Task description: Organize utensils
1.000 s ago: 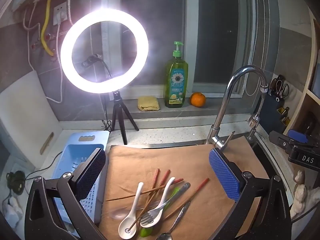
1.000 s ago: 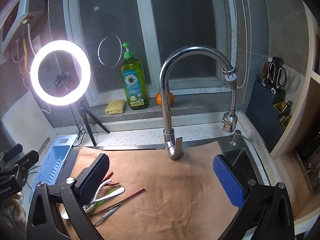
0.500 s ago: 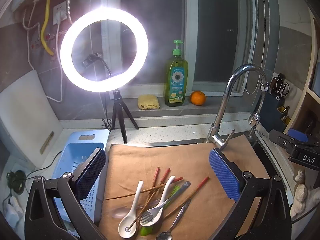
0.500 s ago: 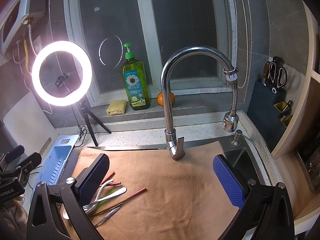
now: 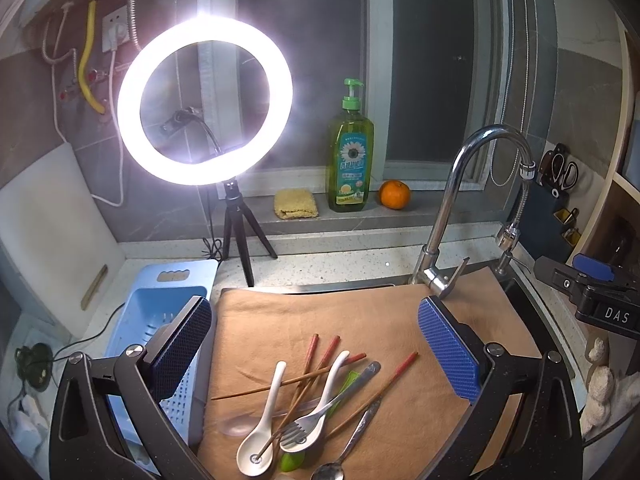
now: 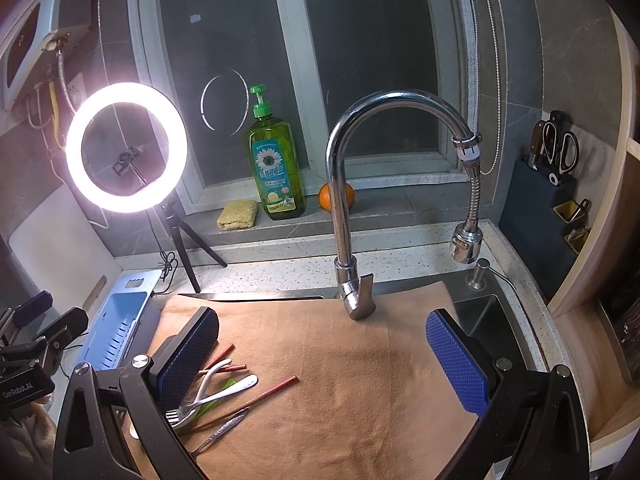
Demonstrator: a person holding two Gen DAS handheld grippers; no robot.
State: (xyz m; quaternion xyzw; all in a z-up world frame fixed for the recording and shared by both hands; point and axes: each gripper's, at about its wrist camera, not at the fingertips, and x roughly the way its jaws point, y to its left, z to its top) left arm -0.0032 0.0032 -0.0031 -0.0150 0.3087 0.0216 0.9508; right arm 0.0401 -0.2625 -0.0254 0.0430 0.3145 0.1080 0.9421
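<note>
Both tools are spread wide and empty: your left gripper (image 5: 314,354) hangs over the utensil pile, your right gripper (image 6: 322,354) over bare tan cloth (image 6: 360,400) in the middle of its frame.

The pile sits low centre in the left view, all on the cloth. Two white ceramic spoons (image 5: 262,424), a metal fork (image 5: 316,416), a steel spoon (image 5: 344,448) at the bottom edge, red-tipped chopsticks (image 5: 384,384) crossed through everything, plus something green (image 5: 292,460) underneath that is too hidden to identify. The blue drain basket (image 5: 160,316) sits left of the cloth, behind your left finger; likely the destination, though the task doesn't say.

Nothing sorted yet, so this is the first pick. Judgement calls:
- Take the top item first. The lone chopstick on the right of the pile looks freest.
- Drop low, line the pads across the shaft, not along it.
- Thin sticks on soft cloth may roll or slip out, so close slowly.
- The fork overlaps a white spoon; lifting either will likely drag the other.
- Keep your right tool clear of the faucet (image 6: 348,208) when you bring it across.
</note>
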